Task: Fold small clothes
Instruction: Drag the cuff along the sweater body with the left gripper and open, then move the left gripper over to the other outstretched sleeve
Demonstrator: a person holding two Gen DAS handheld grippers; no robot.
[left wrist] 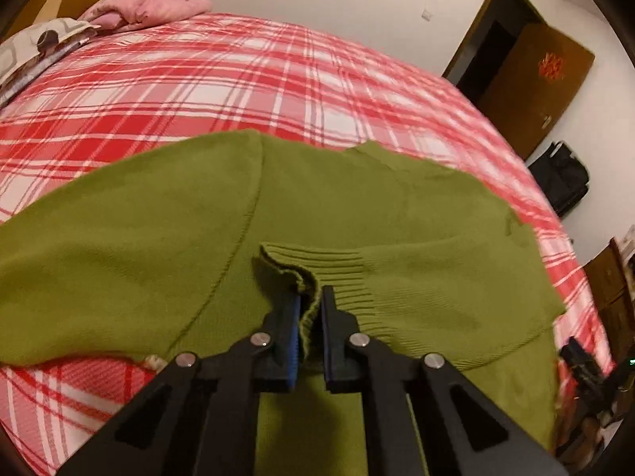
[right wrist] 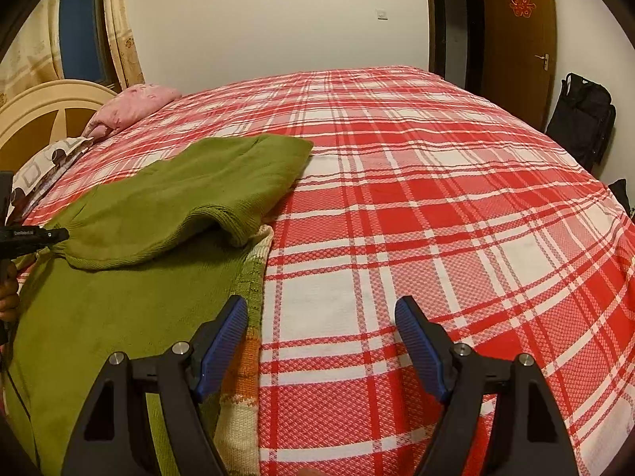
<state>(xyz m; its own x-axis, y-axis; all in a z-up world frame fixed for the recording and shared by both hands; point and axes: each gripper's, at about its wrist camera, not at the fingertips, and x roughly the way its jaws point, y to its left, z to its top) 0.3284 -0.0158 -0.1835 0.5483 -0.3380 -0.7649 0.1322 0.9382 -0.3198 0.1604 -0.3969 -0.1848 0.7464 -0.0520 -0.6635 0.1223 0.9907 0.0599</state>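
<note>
Both wrist cameras looked steeply down along their fingers, close over the bed (right wrist: 416,198), sharing the green sweater (left wrist: 357,206).

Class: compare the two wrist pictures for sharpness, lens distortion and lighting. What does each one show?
Left wrist view: slightly soft and smeared, most on the plaid bedspread toward the right; dark lens rim in the corners. Right wrist view: sharper, the weave reads clearly; the bed's far edge bulges into a curve from the fisheye. Both: warm, yellowish indoor light, no harsh glare on the green sweater.
</note>
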